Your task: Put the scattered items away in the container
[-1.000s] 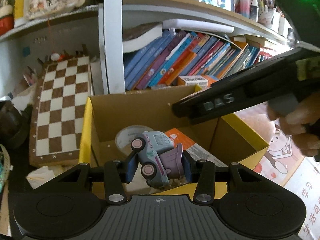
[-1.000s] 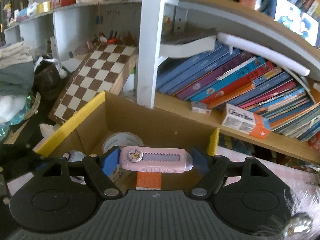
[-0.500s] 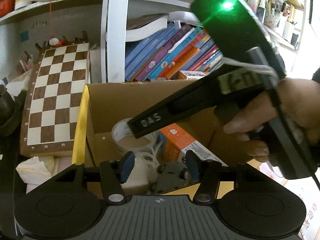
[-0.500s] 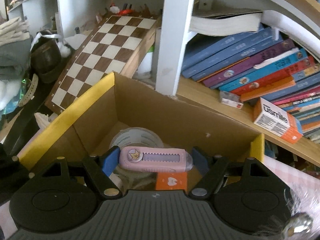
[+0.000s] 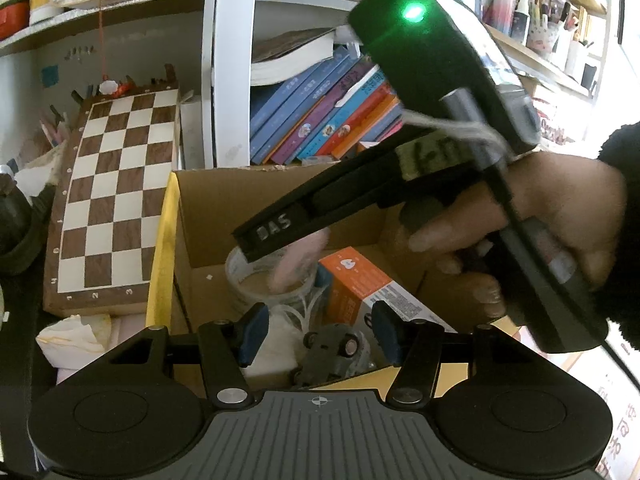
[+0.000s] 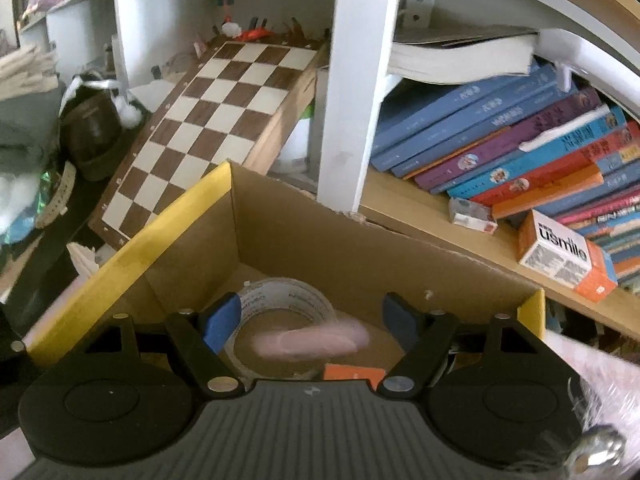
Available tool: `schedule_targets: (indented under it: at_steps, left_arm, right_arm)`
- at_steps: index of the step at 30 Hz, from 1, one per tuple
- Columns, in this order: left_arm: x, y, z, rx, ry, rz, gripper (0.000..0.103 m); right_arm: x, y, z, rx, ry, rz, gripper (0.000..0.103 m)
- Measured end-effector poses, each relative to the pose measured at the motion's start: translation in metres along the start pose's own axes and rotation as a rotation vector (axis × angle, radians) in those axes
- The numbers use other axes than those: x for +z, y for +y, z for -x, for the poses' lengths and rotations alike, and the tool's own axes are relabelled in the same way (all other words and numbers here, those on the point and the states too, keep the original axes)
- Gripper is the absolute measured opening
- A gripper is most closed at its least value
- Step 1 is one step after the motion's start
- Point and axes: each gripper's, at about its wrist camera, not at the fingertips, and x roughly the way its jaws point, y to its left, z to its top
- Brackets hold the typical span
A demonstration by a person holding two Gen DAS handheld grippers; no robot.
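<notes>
A cardboard box with yellow flaps [image 5: 164, 240] [image 6: 280, 232] stands before the bookshelf. My left gripper [image 5: 316, 330] is open and empty over its near edge; the toy truck [image 5: 332, 356] lies in the box below it. My right gripper [image 6: 312, 322] is open above the box; it also shows from the side in the left wrist view [image 5: 280, 228]. The pink utility knife [image 6: 312, 340] is a blur falling below its jaws, over a tape roll [image 6: 280, 300]; it also shows in the left wrist view [image 5: 296, 264]. An orange carton [image 5: 360, 284] lies inside.
A chessboard [image 5: 116, 196] [image 6: 224, 120] leans left of the box. Leaning books [image 6: 520, 148] fill the shelf behind, with a small usmile carton [image 6: 564, 256]. A white shelf post [image 6: 356, 80] rises behind the box. Crumpled tissue [image 5: 76, 336] lies at the left.
My left gripper opened and dropped the toy truck into the box. My right gripper moved over the box, then opened; the pink knife is falling from it.
</notes>
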Motion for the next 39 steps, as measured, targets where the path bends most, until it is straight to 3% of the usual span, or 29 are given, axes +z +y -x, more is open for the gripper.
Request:
schedule_targets:
  at_steps: [19,30,39]
  left_arm:
    - [-0.01,-0.023,0.037,0.0,-0.039,-0.045,0.058]
    - [-0.034,-0.034,0.071,0.011,-0.045,-0.046,0.062]
    - [-0.055,-0.041,0.088,0.013,-0.019,-0.038,0.063]
  right_arm:
    - [-0.04,0.004,0.093,-0.01,-0.065,-0.063,0.077]
    - [-0.086,0.008,0.147,-0.038,-0.09,-0.091,0.077]
    - [-0.138,0.014,0.176,-0.069,-0.06,-0.079,0.078]
